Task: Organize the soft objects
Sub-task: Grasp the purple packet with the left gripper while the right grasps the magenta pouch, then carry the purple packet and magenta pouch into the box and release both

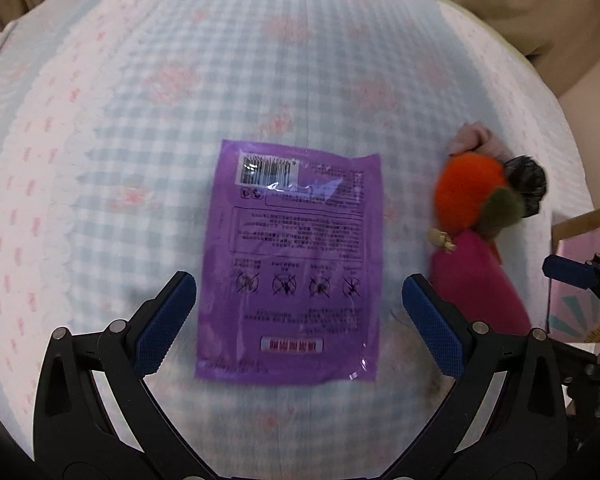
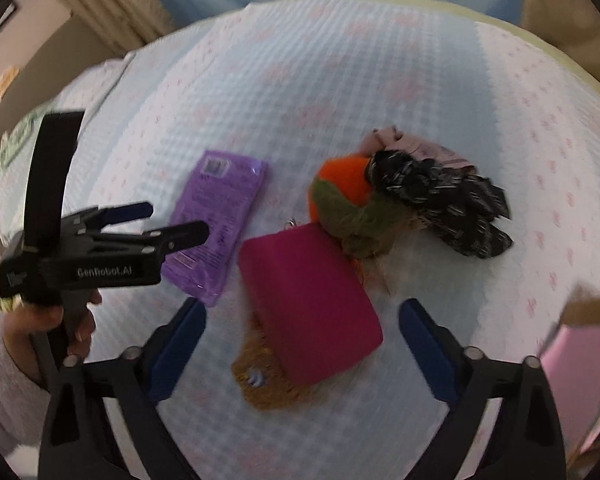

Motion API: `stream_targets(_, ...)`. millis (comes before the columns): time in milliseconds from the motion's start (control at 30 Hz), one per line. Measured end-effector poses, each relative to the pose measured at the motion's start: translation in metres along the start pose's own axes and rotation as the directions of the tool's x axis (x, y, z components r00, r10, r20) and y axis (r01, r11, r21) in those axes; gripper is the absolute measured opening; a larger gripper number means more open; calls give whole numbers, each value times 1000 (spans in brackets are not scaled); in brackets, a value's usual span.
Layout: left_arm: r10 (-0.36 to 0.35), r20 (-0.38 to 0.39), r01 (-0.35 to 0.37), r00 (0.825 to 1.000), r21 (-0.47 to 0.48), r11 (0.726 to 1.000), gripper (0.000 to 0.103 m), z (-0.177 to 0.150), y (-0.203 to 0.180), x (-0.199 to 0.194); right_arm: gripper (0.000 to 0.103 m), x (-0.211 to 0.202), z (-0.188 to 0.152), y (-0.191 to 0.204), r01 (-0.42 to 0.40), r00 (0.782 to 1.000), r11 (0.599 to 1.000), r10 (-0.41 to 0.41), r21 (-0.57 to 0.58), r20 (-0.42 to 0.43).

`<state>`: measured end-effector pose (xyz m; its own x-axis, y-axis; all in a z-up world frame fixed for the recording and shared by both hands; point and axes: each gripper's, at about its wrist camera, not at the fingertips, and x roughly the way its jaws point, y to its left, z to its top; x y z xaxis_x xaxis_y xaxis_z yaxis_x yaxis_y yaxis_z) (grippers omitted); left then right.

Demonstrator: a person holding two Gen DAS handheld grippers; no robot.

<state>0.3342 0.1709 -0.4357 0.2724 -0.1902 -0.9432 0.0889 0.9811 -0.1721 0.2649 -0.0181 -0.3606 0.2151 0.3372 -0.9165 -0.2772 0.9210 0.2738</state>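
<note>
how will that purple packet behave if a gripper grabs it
The purple packet lies flat and thin, so it probably flops when lifted by one edge. Its glossy film shows glare, so it may slip between pads. It likely weighs little.

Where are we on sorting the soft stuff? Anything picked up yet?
Nothing looks sorted yet. The purple packet lies flat on the checked cloth, and the magenta block, orange plush and black fabric are bunched together. Left gripper hangs open over the packet, right gripper open over the block; both empty. All picking remains.
</note>
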Motion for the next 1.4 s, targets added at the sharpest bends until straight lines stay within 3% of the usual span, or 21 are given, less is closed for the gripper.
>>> stream_targets(200, 39, -13, -38, 999, 33, 999, 103, -2, -7, 25, 86, 30, 3, -4, -32, 998, 996, 27, -87, -58)
stream_targets(267, 57, 1, -57, 998, 60, 997, 103, -3, -12, 27, 78, 38, 2, -5, -49, 997, 994, 43, -94, -69)
stream_targets(433, 99, 3, -99, 995, 104, 990, 103, -8, -22, 41, 70, 53, 6, -11, -70, 995, 993, 62, -92, -83)
stream_targets(533, 87, 12, -88, 996, 89, 992, 100, -10, -21, 40, 59, 57, 8, -14, -87, 993, 992, 79, -94, -83)
stream_targets(633, 85, 15, -86, 996, 59, 995, 85, -11, -12, 34, 52, 58, 10, -14, -92, 993, 990, 85, -102, -78)
stream_targets(800, 78, 27, -77, 997, -25, 997, 39, -10, 11, 20, 44, 57, 10, -15, -79, 995, 992, 73, -93, -66)
stream_targets(900, 69, 30, -68, 997, -41, 997, 30, -9, 18, 16, 40, 53, 9, -15, -67, 997, 994, 63, -81, -52)
stream_targets(1167, 63, 53, -61, 997, -33, 998, 25, -10, 17, -5, 36, 37, 7, -9, -48, 999, 998, 48, -51, -9)
stream_targets(1400, 53, 89, -49, 995, -49, 998, 25, -21, 17, -47, 36, 3, 1, -4, -28, 998, 999, 29, -18, 56)
